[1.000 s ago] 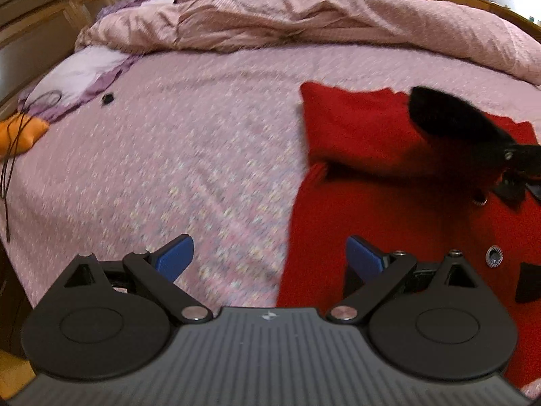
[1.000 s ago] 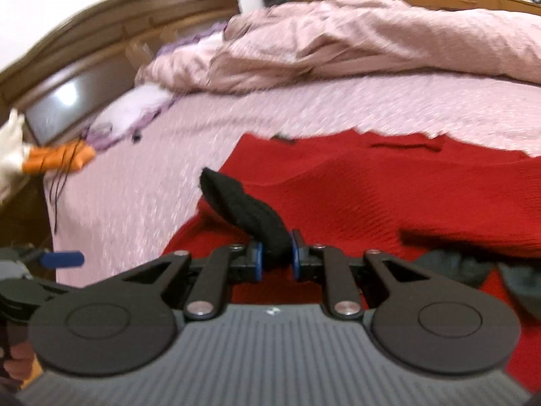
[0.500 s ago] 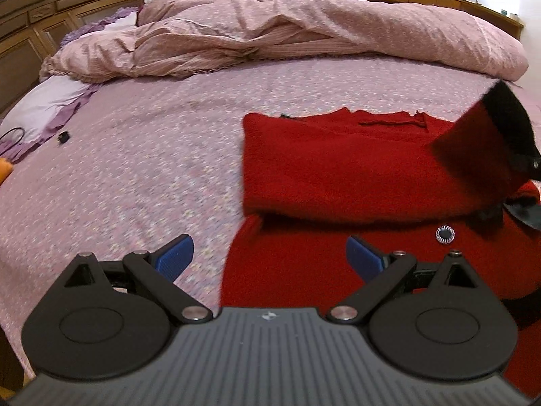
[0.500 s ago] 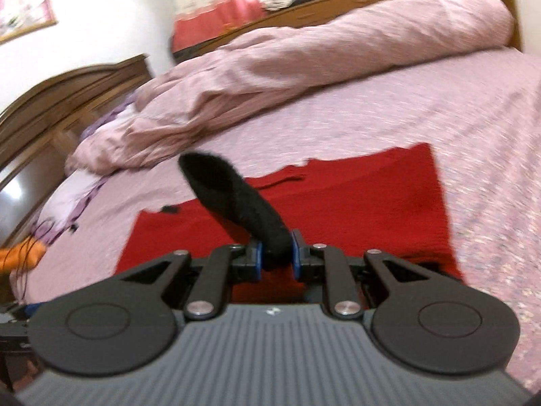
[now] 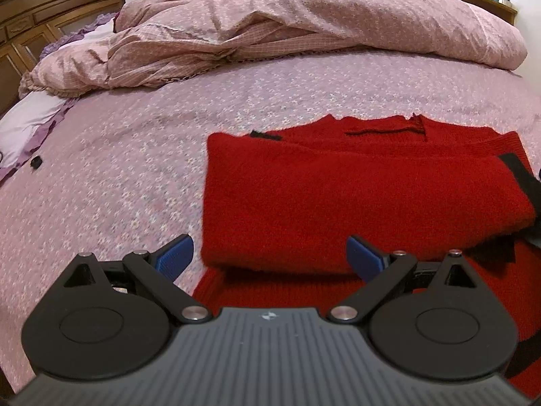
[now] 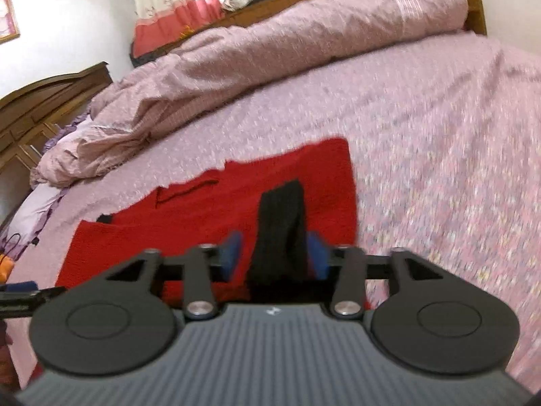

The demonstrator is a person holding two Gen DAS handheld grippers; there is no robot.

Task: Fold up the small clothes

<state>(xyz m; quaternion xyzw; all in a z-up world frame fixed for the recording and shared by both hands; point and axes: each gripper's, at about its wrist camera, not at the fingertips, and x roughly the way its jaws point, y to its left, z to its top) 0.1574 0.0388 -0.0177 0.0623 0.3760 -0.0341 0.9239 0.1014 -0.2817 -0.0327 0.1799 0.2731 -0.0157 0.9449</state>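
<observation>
A red knit sweater point(image 5: 355, 189) lies on the pink bedspread, its left sleeve folded across the body. The sleeve ends in a black cuff point(image 5: 517, 172) at the right edge. My left gripper point(image 5: 270, 253) is open and empty, low over the sweater's near left part. In the right wrist view the sweater point(image 6: 189, 216) spreads ahead and the black cuff point(image 6: 282, 223) lies between the blue pads. My right gripper point(image 6: 274, 253) stands open with the pads apart from the cuff on both sides.
A crumpled pink duvet point(image 5: 270, 23) is heaped along the far side of the bed. A white and purple pillow point(image 5: 27, 125) lies at the left, by the wooden headboard point(image 5: 40, 23). A small black object point(image 5: 35, 162) lies on the sheet at the left.
My right gripper carried the black cuff across the sweater to the right, laid the sleeve over the body, then opened off the cuff. My left gripper stayed open and shifted toward the sweater.
</observation>
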